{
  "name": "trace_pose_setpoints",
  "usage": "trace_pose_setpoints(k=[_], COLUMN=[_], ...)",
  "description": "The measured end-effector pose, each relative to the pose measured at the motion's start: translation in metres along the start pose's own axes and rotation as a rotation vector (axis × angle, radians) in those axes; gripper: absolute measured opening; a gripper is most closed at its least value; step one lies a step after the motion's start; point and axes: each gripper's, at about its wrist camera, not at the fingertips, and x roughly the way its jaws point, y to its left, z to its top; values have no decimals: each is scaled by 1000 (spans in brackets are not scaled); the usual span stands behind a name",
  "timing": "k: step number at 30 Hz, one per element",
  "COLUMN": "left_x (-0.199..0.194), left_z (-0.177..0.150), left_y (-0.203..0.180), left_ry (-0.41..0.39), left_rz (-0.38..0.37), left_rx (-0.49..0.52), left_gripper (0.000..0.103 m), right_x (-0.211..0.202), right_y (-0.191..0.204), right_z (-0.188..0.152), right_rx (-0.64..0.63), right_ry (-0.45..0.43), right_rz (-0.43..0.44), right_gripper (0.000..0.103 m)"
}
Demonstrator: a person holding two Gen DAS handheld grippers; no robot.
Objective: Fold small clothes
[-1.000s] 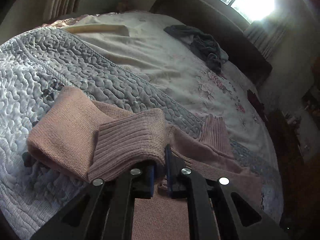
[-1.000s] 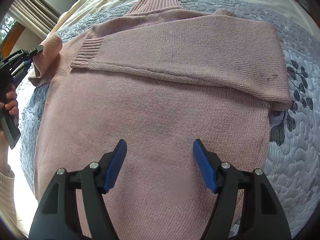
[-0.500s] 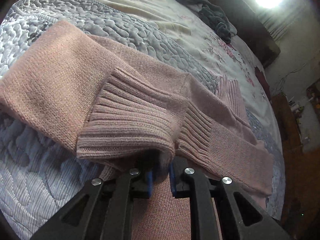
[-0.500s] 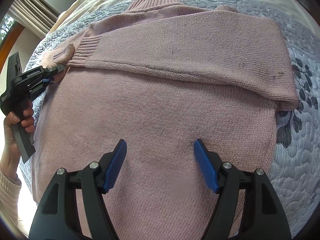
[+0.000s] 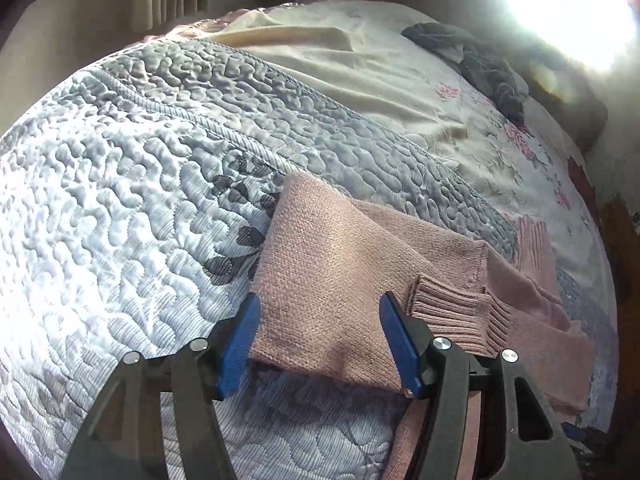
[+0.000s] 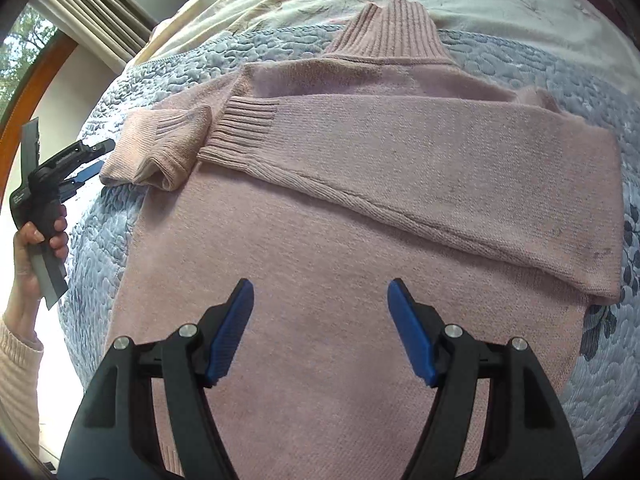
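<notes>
Pink sweater [image 6: 340, 280] lies flat on the bed [image 6: 520, 56]; left gripper [image 5: 320, 344] fingers released around its folded sleeve [image 5: 324, 280], right gripper [image 6: 320, 328] fingers released above its body.

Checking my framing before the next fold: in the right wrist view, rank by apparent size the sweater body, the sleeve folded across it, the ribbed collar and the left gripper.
1. sweater body
2. folded sleeve
3. ribbed collar
4. left gripper, though it sits farther off at the distorted edge, so unsure against the collar.
</notes>
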Motion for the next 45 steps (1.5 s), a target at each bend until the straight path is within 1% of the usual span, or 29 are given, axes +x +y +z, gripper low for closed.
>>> trace_pose_setpoints(k=[3, 5, 9, 11, 13, 17, 19, 22, 23, 25, 26, 27, 31, 35, 40, 45], left_x=[23, 39, 39, 32, 24, 9, 3, -3, -4, -6, -7, -9, -14, -15, -11, 0], left_z=[0, -6, -12, -10, -8, -5, -4, -2, -1, 0, 0, 0, -1, -1, -7, -18], left_y=[2, 6, 10, 14, 19, 28, 32, 35, 35, 34, 33, 32, 21, -2, -42, -86], left_ry=[41, 71, 50, 48, 47, 22, 12, 4, 3, -1, -2, -2, -12, -17, -10, 14], left_rz=[66, 78, 63, 30, 1, -13, -25, -36, -39, -36, -35, -37, -53, -77, -109, -137], left_rx=[65, 78, 97, 85, 68, 63, 56, 54, 57, 66, 70, 72, 86, 106, 150, 205], left_gripper=[61, 63, 64, 62, 63, 63, 63, 63, 63, 63, 63, 63, 63, 63, 63, 63], right_x=[9, 19, 41, 51, 61, 85, 99, 116, 122, 126, 124, 120, 83, 38, -4, -21], right_y=[22, 33, 55, 66, 76, 92, 100, 112, 115, 117, 118, 118, 109, 90, 49, -7], right_z=[23, 38, 64, 76, 88, 111, 117, 124, 125, 124, 124, 123, 119, 110, 92, 74], right_rx=[-26, -26, -23, -13, 13, 88, 110, 118, 121, 115, 105, 96, 49, 17, 9, 54], right_ry=[8, 20, 51, 65, 77, 114, 139, 170, 184, 189, 183, 174, 95, 15, -56, -80], right_rz=[19, 33, 70, 92, 125, 195, 218, 239, 253, 233, 233, 239, 241, 230, 157, 92], right_gripper=[69, 69, 69, 69, 69, 69, 66, 50, 35, 23, 18, 15, 14, 14, 14, 14])
